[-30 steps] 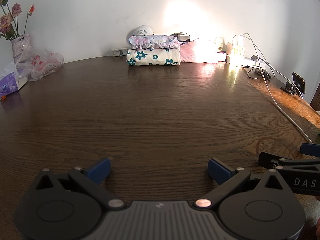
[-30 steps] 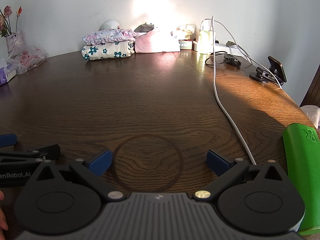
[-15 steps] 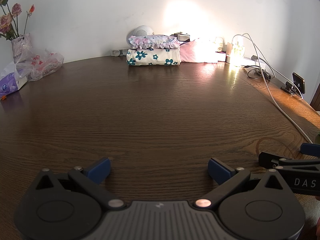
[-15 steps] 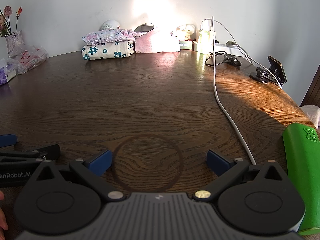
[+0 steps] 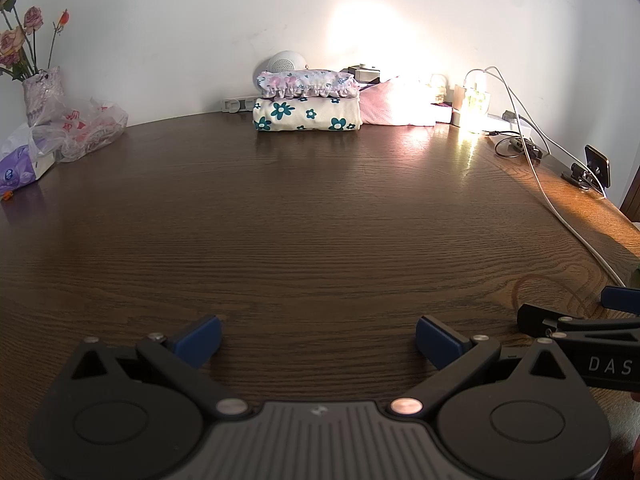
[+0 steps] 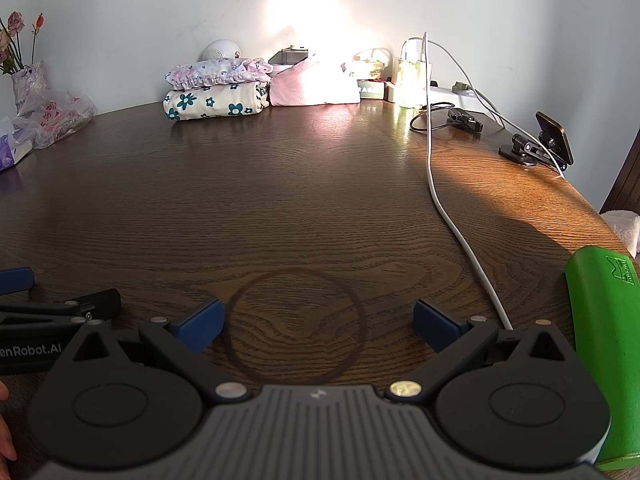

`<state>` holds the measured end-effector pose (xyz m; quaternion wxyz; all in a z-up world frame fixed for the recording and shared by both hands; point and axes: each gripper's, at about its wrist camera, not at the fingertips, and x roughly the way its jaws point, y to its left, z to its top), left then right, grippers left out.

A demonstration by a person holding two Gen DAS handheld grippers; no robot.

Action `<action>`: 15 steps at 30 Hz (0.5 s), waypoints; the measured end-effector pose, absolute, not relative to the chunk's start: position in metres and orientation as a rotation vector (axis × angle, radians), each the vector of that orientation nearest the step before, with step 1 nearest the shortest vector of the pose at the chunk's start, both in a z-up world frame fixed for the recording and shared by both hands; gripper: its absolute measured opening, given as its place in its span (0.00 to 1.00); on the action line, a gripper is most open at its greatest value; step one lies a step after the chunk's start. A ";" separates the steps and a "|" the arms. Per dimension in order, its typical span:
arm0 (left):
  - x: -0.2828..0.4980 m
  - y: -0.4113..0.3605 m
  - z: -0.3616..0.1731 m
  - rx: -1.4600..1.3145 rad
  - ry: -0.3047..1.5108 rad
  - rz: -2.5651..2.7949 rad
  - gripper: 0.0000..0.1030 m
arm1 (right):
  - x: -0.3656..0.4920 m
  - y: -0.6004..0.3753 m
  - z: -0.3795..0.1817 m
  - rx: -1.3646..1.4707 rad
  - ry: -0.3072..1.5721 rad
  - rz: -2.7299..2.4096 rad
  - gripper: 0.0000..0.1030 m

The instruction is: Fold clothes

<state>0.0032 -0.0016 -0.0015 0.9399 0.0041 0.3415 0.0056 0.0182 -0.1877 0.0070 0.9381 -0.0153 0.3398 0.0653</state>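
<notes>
While both sets of tongs sit low at the near edge of the table (image 5: 304,220), I see each spread wide with nothing between the blue pads: the left tongs (image 5: 318,336) at bottom centre of the left view, the right tongs (image 6: 318,322) at bottom centre of the right view. The clothes lie well apart from both, at the far edge against the wall: a flowered bundle (image 5: 307,115) with a frilled pink piece (image 5: 307,82) on top, and a pink garment (image 5: 394,105) just beside them. Their long axes run across the frame, broadside to me. In the left view the stack sits upper centre, almost dead ahead; in the right view it sits upper left (image 6: 216,103). I judge the left tongs better lined up for a straight reach forward, and the white cable (image 6: 440,208) lies on the right side only.
</notes>
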 end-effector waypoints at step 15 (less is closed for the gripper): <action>0.155 0.013 0.120 -0.207 0.440 -0.073 0.98 | 0.140 -0.219 0.157 0.278 0.345 0.095 1.00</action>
